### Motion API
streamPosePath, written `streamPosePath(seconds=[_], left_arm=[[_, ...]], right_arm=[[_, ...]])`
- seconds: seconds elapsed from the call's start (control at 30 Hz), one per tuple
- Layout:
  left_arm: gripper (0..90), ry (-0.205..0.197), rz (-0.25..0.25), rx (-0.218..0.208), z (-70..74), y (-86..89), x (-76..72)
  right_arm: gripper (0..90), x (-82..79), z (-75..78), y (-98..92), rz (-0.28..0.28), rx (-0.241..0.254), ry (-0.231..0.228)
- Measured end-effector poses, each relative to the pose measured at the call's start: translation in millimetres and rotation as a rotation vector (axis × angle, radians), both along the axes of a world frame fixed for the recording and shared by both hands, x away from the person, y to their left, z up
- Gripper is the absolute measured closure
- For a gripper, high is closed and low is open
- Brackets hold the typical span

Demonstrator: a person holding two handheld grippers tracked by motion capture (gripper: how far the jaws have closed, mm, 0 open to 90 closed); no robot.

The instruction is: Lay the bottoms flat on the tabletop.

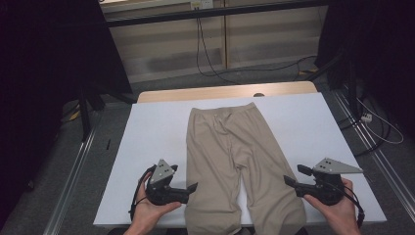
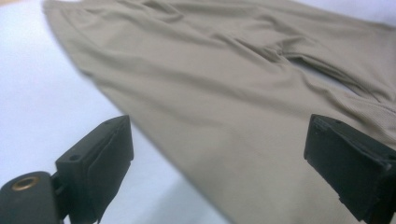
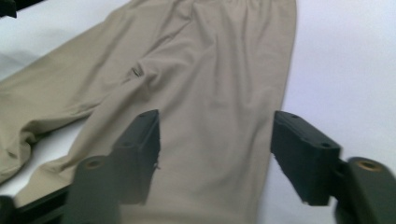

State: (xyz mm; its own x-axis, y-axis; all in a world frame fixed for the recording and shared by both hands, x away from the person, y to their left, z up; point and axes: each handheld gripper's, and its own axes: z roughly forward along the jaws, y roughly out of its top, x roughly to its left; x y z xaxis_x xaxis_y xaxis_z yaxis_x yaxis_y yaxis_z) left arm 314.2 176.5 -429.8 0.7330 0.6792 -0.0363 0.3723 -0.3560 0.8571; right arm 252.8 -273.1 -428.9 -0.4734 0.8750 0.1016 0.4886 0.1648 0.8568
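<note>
Tongs, left (image 1: 193,186) and right (image 1: 292,176), both wide open, empty, flanking beige trousers (image 1: 235,147).

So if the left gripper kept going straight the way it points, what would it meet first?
Most likely the beige trousers: the open left gripper points at the nearest leg's outer edge, though its height above the cloth is unclear.

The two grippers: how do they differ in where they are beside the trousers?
The left gripper reaches the edge of one trouser leg, its tips over the cloth; the right gripper sits a little apart from the other leg, over the white table. Both point inward at the beige trousers, with jaws open and nothing held.
</note>
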Motion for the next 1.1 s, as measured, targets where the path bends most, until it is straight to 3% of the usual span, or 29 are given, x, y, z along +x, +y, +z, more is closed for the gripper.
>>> streamPosePath(seconds=[0.13, 0.23, 0.33, 0.4, 0.47, 0.63, 0.93, 1.1], left_arm=[[5.2, -0.032, 0.076, -0.045, 4.5, 11.2, 3.9], [5.2, -0.039, 0.085, -0.078, 5.9, 19.1, 3.9], [5.0, -0.077, 0.102, -0.077, 7.8, 26.3, 0.5], [4.7, -0.088, 0.152, -0.092, 9.3, 31.2, -1.6], [4.7, -0.081, 0.165, -0.107, 9.9, 36.6, -2.3], [4.7, -0.070, 0.166, -0.119, 7.7, 42.8, -2.4], [4.7, -0.073, 0.140, -0.112, 7.6, 35.1, -4.9], [4.8, -0.070, 0.158, -0.120, 8.4, 37.3, -1.7]], right_arm=[[21.4, 0.8, 1.2, 0.2, -0.026, 0.007, -0.020], [17.3, 0.5, 2.3, -2.4, -0.055, 0.010, -0.036], [12.5, 0.6, 3.1, -4.6, -0.080, 0.019, -0.055], [11.4, 0.7, 3.9, -5.7, -0.092, 0.039, -0.065], [8.7, 0.9, 4.5, -6.1, -0.091, 0.053, -0.071], [5.1, 3.9, 4.5, -6.1, -0.087, 0.070, -0.091], [3.7, 3.8, 4.7, -6.4, -0.101, 0.062, -0.111], [4.2, 6.6, 3.1, -7.8, -0.113, 0.057, -0.103]])
